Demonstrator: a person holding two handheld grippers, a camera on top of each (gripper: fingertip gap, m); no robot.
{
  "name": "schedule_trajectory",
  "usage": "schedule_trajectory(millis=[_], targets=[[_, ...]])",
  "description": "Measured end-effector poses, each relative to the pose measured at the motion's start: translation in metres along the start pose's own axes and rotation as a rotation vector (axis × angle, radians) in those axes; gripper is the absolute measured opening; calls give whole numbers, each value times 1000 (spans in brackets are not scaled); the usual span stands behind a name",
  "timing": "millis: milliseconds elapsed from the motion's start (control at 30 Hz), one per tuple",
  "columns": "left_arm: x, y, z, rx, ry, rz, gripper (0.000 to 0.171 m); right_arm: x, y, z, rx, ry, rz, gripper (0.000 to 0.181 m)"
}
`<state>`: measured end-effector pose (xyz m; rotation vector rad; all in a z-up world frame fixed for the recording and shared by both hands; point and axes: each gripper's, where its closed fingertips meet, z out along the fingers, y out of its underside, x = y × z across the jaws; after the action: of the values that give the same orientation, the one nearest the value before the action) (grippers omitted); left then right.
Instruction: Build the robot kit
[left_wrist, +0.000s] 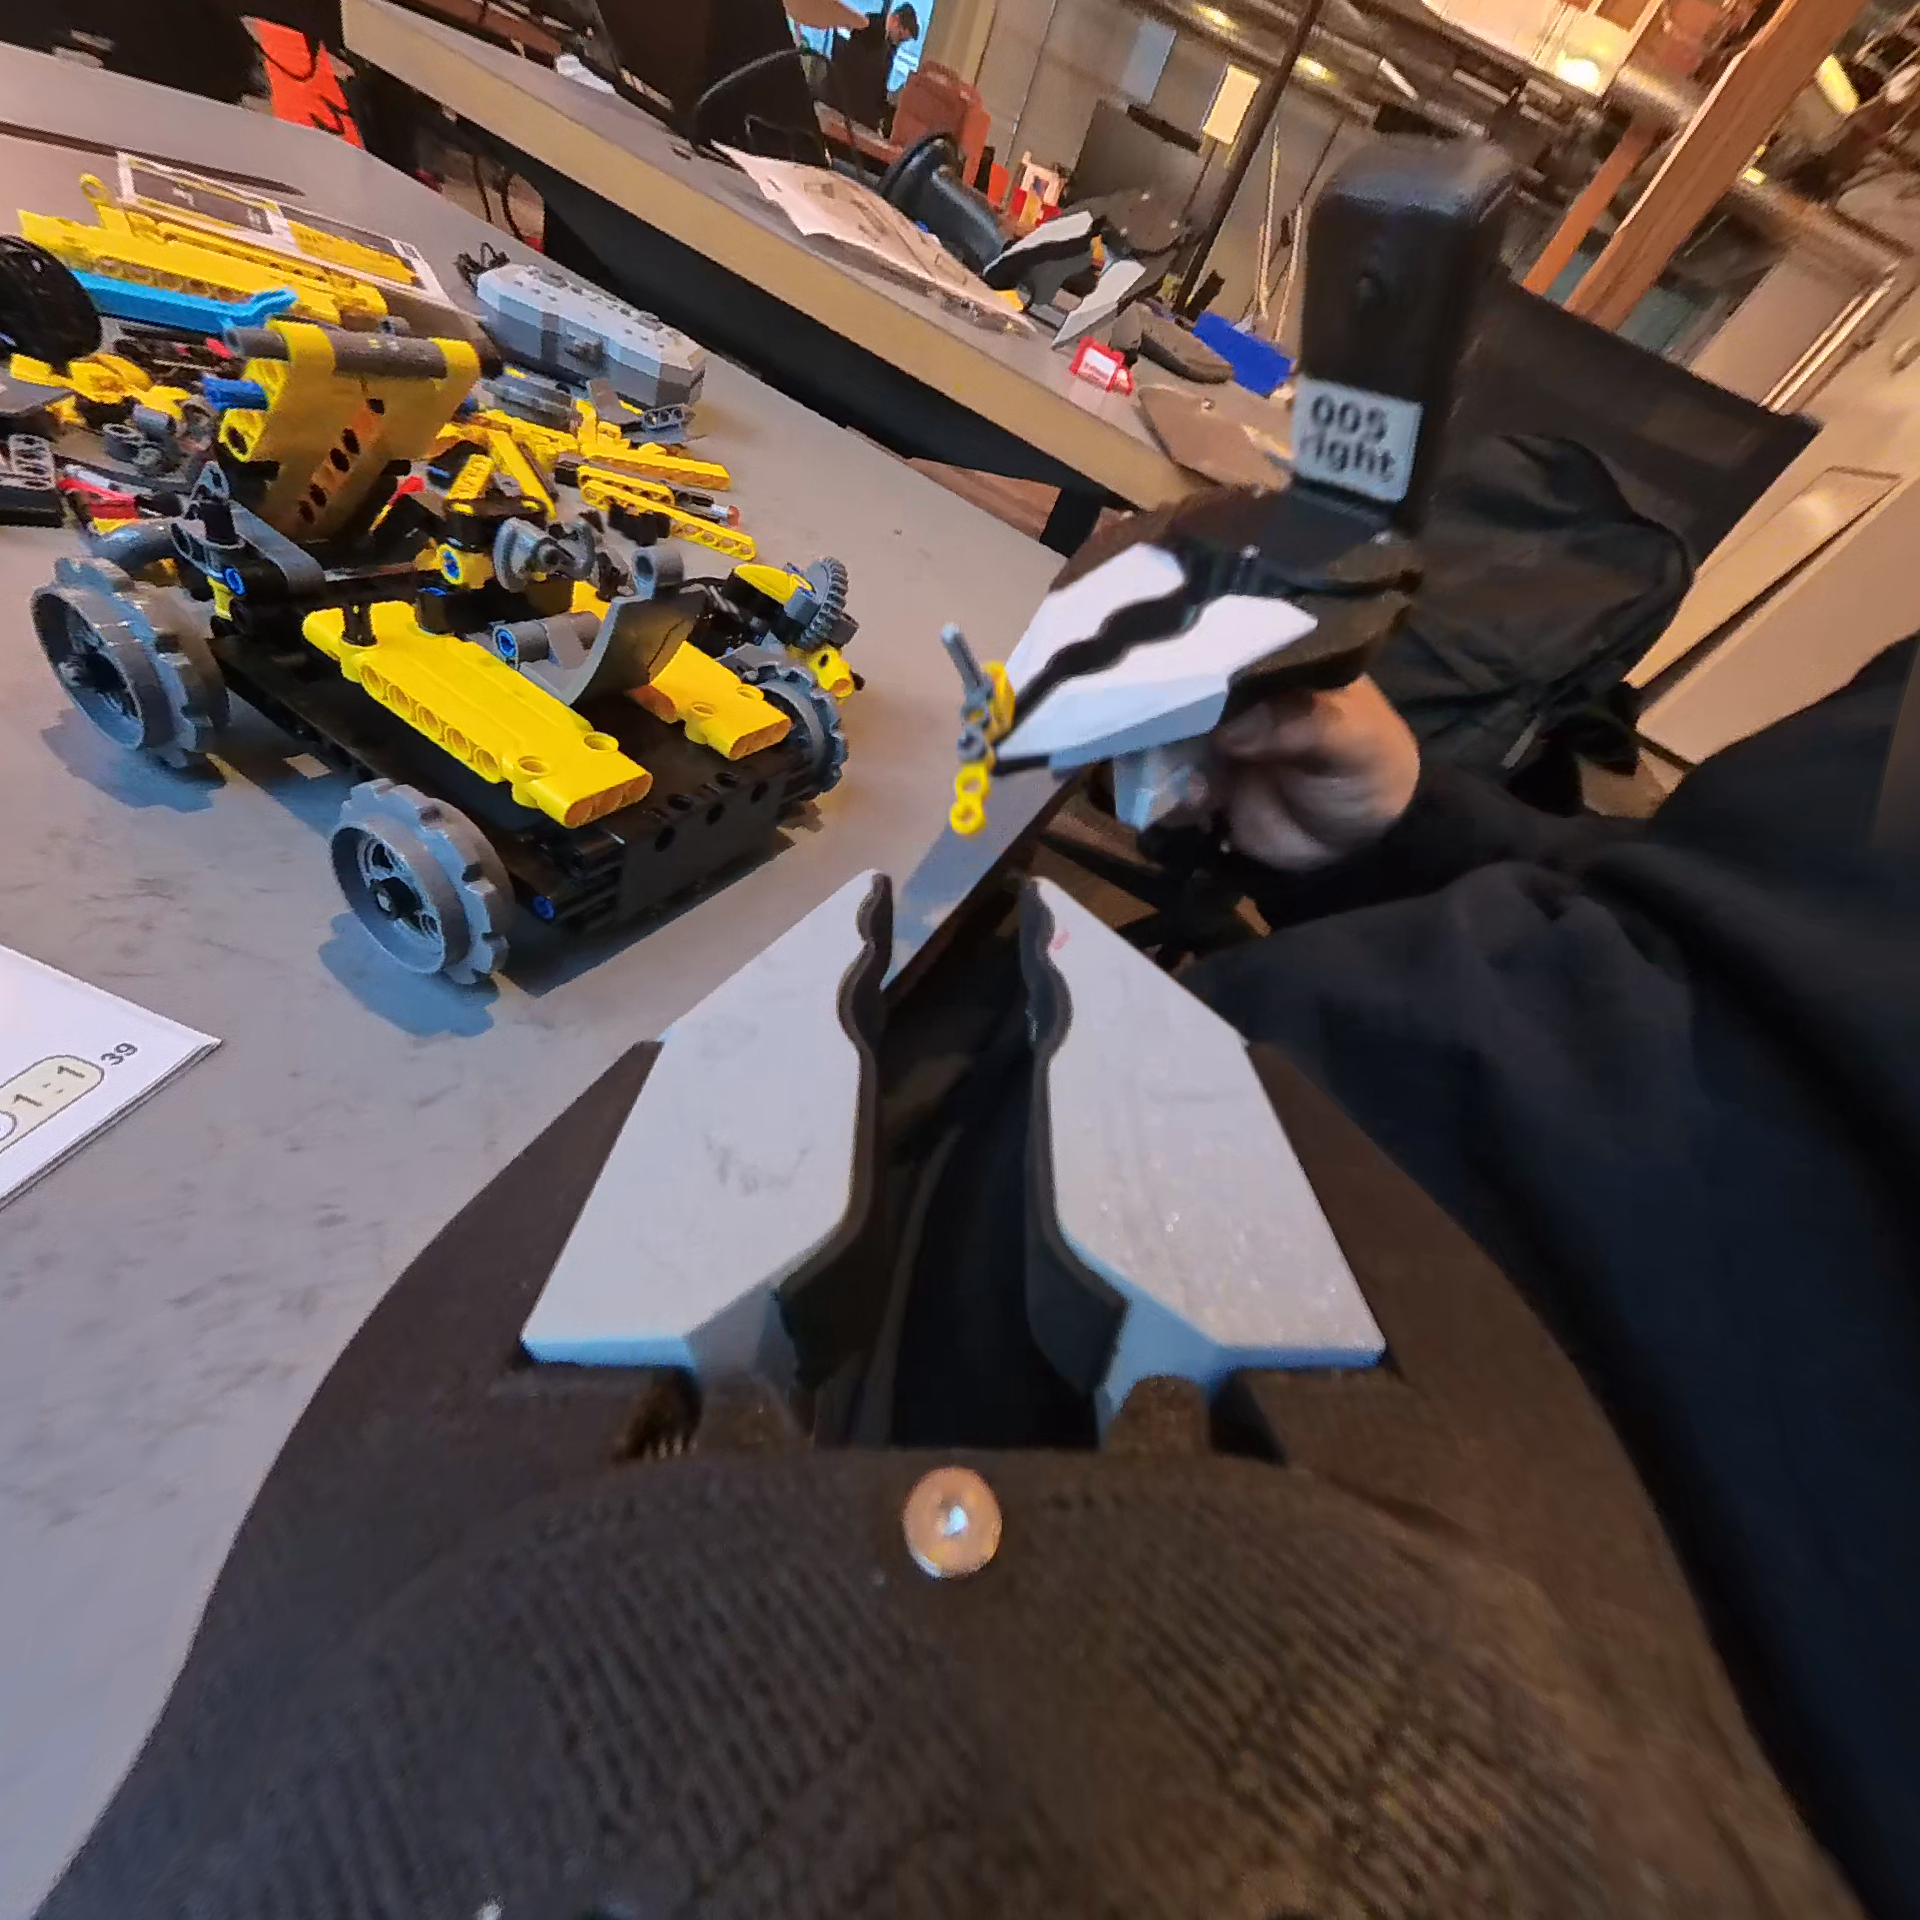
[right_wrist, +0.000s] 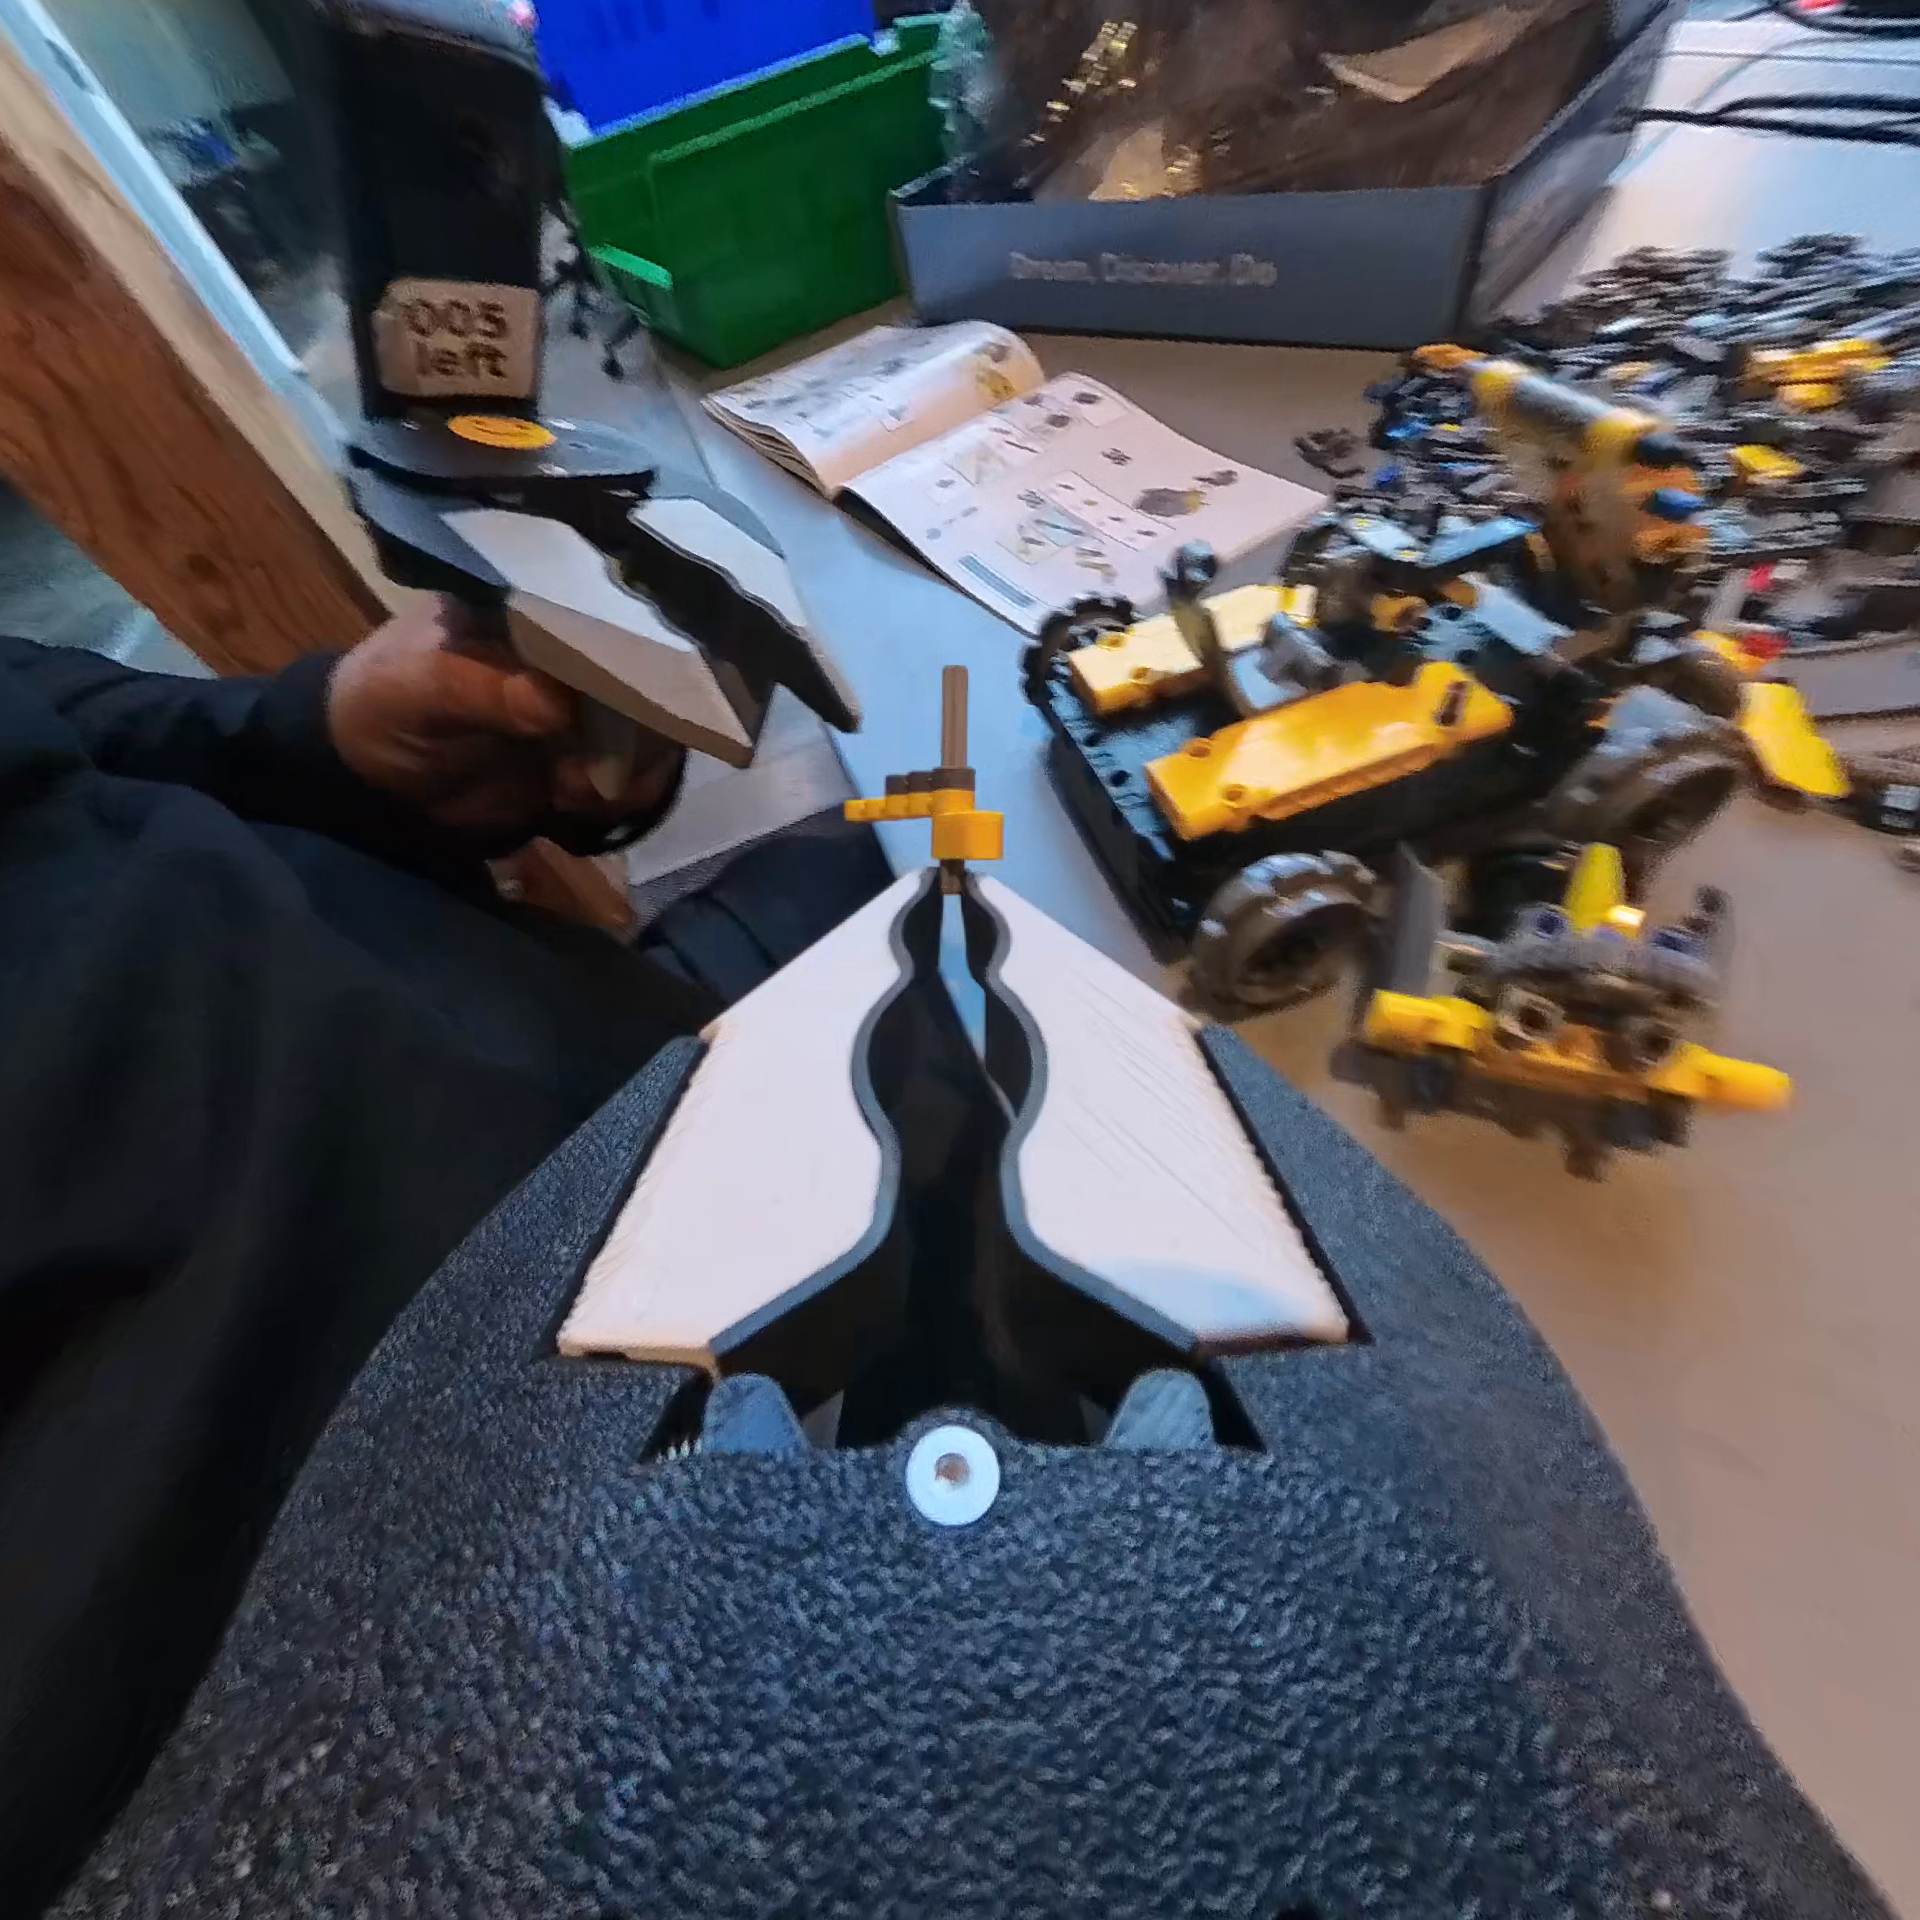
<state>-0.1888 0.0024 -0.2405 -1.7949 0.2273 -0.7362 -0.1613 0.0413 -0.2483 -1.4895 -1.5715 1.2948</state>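
Observation:
My right gripper is shut on a small piece: a grey axle with yellow connectors on it, held in the air above the table edge. In the left wrist view this gripper shows at centre right with the piece at its tips. My left gripper is open and empty, a little below and beside the right one; it also shows in the right wrist view at upper left. A yellow and black toy vehicle with grey wheels stands on the grey table, left of both grippers.
Loose yellow, black and grey parts lie behind the vehicle. A small yellow and grey sub-assembly lies near it. An open instruction booklet, a grey box and a green bin lie beyond. A person's dark sleeve is close by. My hands' fingertips stand some 5 centimeters from each other.

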Motion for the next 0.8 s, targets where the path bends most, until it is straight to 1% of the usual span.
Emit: schedule_trajectory(millis=[100,200,300,400,533,800], targets=[[-2,3,2,-21,-24,19,22,29,3,-23,-52,128,-22,3],[-4,7,5,-45,-36,19,24,57,12,-47,-129,228,-5,3],[-4,9,7,-56,-42,25,25,73,31,-61,-234,271,55,3],[-4,11,9,-62,-44,27,24,75,48,-64,-289,254,116,3],[-5,14,12,-74,-44,23,24,73,60,-62,-326,238,146,4],[-6,18,15,-94,-60,42,23,75,65,-63,-332,222,183,4]])
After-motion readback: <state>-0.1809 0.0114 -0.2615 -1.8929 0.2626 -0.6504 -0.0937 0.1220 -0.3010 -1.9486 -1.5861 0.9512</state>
